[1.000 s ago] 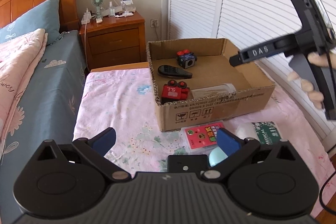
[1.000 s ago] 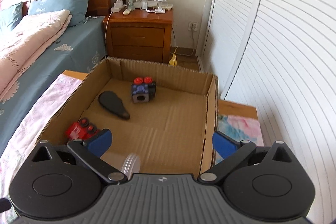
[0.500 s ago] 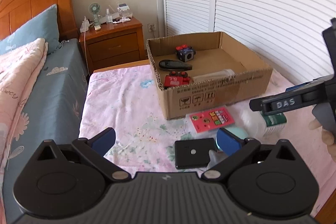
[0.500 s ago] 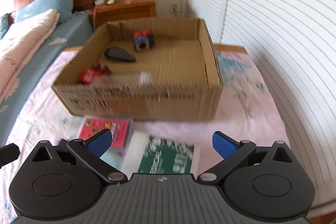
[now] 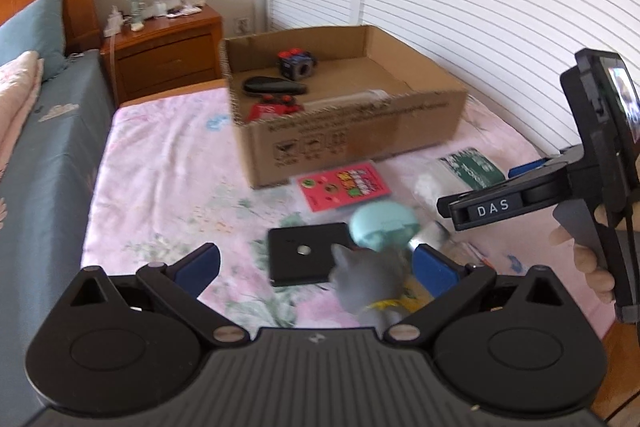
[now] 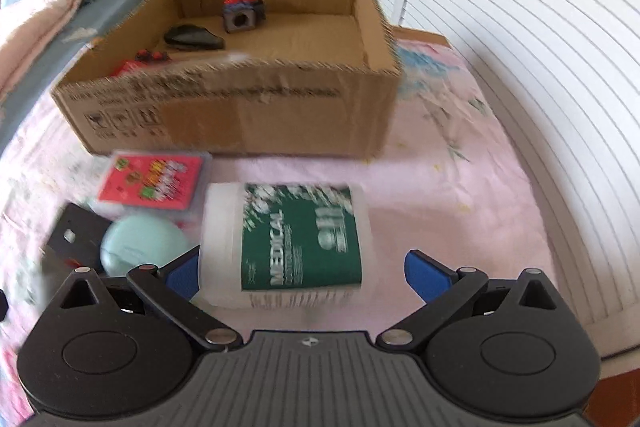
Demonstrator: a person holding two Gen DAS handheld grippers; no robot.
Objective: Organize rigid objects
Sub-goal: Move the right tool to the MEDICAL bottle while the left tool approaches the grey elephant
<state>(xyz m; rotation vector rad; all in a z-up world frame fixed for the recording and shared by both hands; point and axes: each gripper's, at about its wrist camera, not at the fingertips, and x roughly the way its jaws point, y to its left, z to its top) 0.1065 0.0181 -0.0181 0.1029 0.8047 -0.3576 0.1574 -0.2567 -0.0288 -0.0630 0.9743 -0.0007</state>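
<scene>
A cardboard box (image 5: 360, 131) stands on the pink bedsheet and holds a black-and-red cube (image 5: 297, 63), a black oval case (image 5: 274, 85), a red toy (image 5: 272, 109) and a clear tube. In front of it lie a pink card case (image 5: 343, 185), a mint round case (image 5: 382, 225), a black square plate (image 5: 306, 253), a grey cat figure (image 5: 368, 281) and a white jar with a green label (image 6: 296, 243). My left gripper (image 5: 316, 269) is open over the plate and cat. My right gripper (image 6: 302, 269) is open, with the jar lying between its fingers.
A wooden nightstand (image 5: 168, 47) with a small fan stands behind the box. A bed with blue sheet and pillows (image 5: 36, 147) lies at the left. White slatted doors (image 5: 480, 7) run along the right. The surface's edge is close on the right.
Both grippers have pulled back from the box. My right gripper left the box interior and came down over the white jar. My left view now shows the cat figure and black plate.
</scene>
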